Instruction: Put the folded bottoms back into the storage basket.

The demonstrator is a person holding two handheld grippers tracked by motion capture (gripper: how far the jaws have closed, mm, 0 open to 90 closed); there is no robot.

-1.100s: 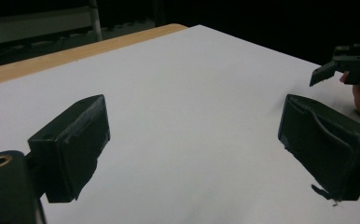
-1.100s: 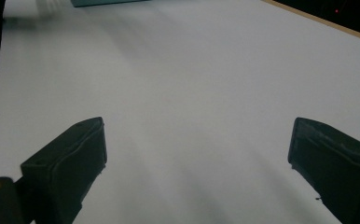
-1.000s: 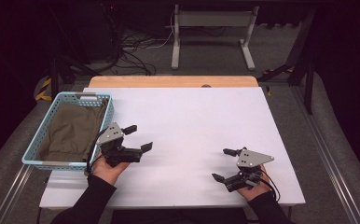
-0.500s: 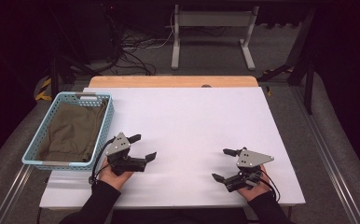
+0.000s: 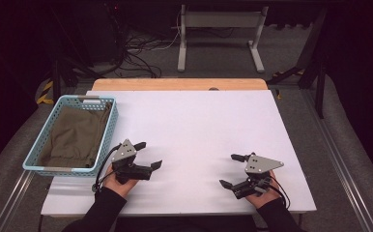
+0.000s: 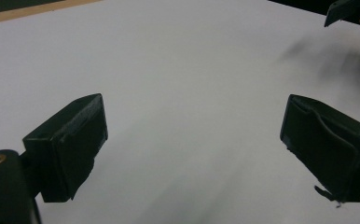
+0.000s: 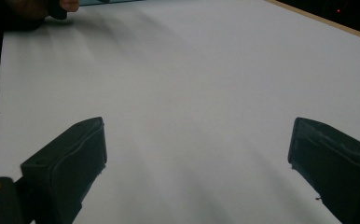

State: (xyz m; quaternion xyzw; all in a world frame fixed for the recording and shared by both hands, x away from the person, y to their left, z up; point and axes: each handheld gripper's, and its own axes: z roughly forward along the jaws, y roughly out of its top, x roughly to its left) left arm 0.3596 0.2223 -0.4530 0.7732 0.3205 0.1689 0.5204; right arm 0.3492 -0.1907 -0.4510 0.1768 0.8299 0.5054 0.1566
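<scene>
Two black hand-held grippers, the left gripper (image 5: pixel 149 155) and the right gripper (image 5: pixel 233 170), rest wide-jawed and empty on a smooth white tabletop (image 5: pixel 194 125), beside a perforated light-blue plastic basket (image 5: pixel 108 129) holding folded olive cloth (image 5: pixel 73 135).

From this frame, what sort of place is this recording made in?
Likely a lab or data-collection workspace: a white-topped table on dark carpet, tangled cables on the floor behind, and a person holding the left gripper and the right gripper.
</scene>
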